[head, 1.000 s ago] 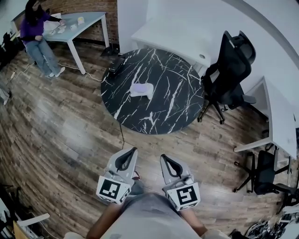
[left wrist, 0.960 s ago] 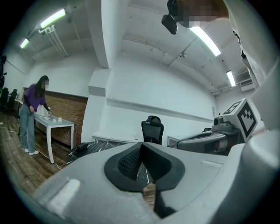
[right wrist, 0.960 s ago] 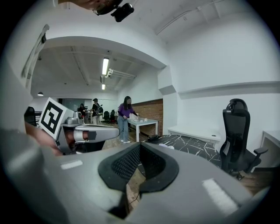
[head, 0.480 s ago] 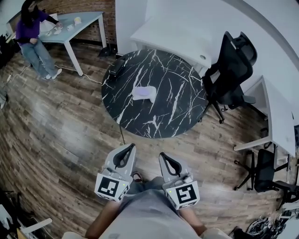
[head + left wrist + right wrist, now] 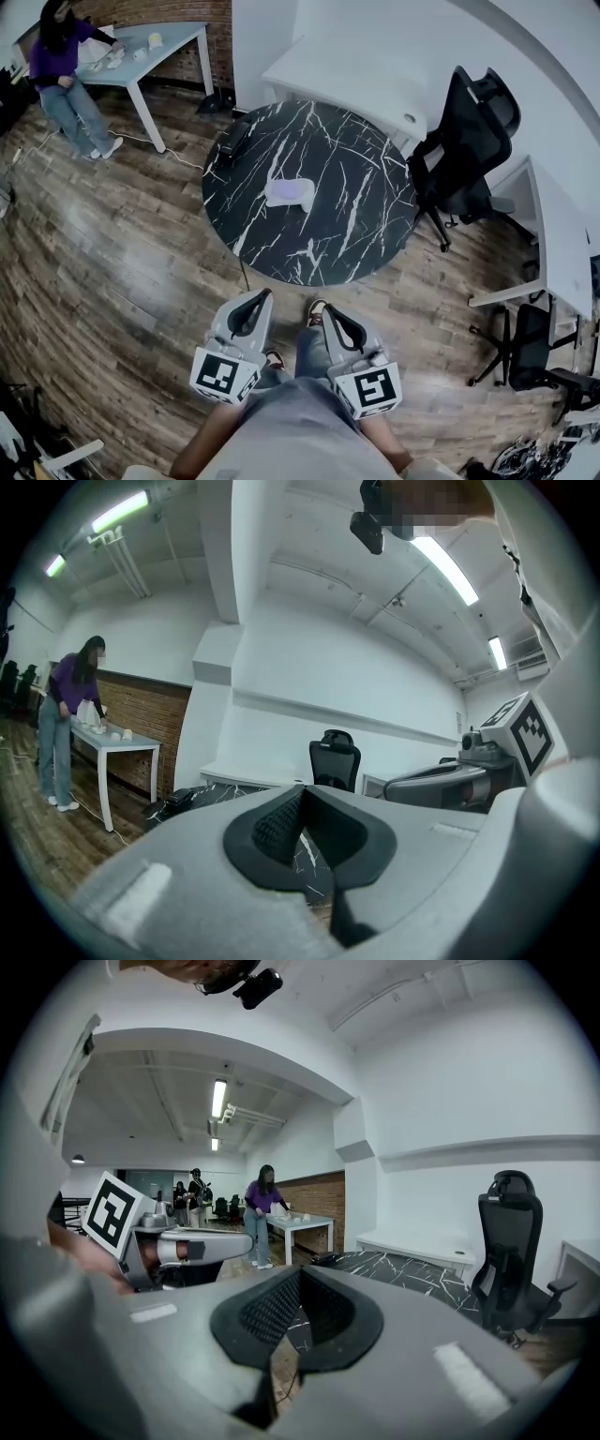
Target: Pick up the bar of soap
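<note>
Both pairs of jaws are pressed together with nothing between them. The left gripper (image 5: 302, 803) and right gripper (image 5: 300, 1283) sit side by side, low before the person. The bar of soap (image 5: 289, 192) lies mid-way on the round black marble table (image 5: 356, 234), well apart from both. Close in first, spread one gripper's jaws early, then straddle the bar's narrow width.

- round table (image 5: 349, 217): black marble-look top with white veins, smooth, faint sheen.
- floor (image 5: 122, 281): wood planks, grained, lightly glossy (pale glare lies across them).
- left gripper (image 5: 259, 300) and right gripper (image 5: 326, 313): grey matt plastic shells; pads (image 5: 275, 827) black, finely ribbed.
</note>
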A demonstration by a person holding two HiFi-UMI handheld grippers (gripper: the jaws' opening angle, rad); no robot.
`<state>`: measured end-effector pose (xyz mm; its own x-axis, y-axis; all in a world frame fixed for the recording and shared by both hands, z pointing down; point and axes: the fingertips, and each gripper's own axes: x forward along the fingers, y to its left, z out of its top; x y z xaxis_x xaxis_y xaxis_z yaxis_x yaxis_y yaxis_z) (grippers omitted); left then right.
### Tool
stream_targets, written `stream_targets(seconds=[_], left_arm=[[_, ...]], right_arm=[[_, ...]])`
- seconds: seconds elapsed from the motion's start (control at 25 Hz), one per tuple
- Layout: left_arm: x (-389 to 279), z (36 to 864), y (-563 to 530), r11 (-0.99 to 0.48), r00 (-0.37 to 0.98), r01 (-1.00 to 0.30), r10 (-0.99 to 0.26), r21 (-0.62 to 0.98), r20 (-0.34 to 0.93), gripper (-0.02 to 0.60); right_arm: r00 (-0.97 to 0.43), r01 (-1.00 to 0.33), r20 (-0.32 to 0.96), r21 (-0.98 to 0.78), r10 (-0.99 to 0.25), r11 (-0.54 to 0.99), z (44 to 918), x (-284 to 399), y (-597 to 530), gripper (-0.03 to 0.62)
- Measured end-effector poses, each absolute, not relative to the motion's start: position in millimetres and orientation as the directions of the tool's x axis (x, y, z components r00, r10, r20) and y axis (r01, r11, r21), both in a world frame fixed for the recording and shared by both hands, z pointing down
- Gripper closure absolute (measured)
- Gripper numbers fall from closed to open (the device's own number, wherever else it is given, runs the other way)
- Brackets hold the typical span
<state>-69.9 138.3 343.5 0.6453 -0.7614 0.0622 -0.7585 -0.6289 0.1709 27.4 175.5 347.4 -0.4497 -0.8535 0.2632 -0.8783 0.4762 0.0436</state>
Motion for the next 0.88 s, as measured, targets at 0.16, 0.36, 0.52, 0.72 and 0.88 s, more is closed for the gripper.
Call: stream_targets(seconds=[0.16,0.36,0.52,0.72,0.88], left_arm=[[-60.6,346.0,121.5,-0.628,0.648,-0.756,-0.758,0.186,0.071,0.586],[-51.1,353.2,100.2,-0.619,0.643,-0.759,-0.76,0.203,0.089,0.585],[-38.1,359.7,80.4,-0.61,0.638,-0.764,-0.763,0.209,0.105,0.584],[-19.7,364.4,51.1,-0.593,0.623,-0.775,-0.775,0.217,0.109,0.584],[-6.1,369.3,23.0,-0.56,0.595,-0.795,-0.795,0.236,0.117,0.585]], right_arm=[[-0.456,-0.876,0.268,0.035,-0.849,0.481,349.3,34.6,156.3,0.592],[-0.462,-0.874,0.273,0.025,-0.844,0.486,353.6,44.6,134.8,0.592],[-0.484,-0.864,0.262,0.008,-0.835,0.503,353.4,56.0,113.0,0.592],[-0.511,-0.847,0.266,0.01,-0.818,0.532,355.6,71.4,80.5,0.592],[-0.547,-0.823,0.266,-0.001,-0.794,0.567,355.8,84.0,50.2,0.592]])
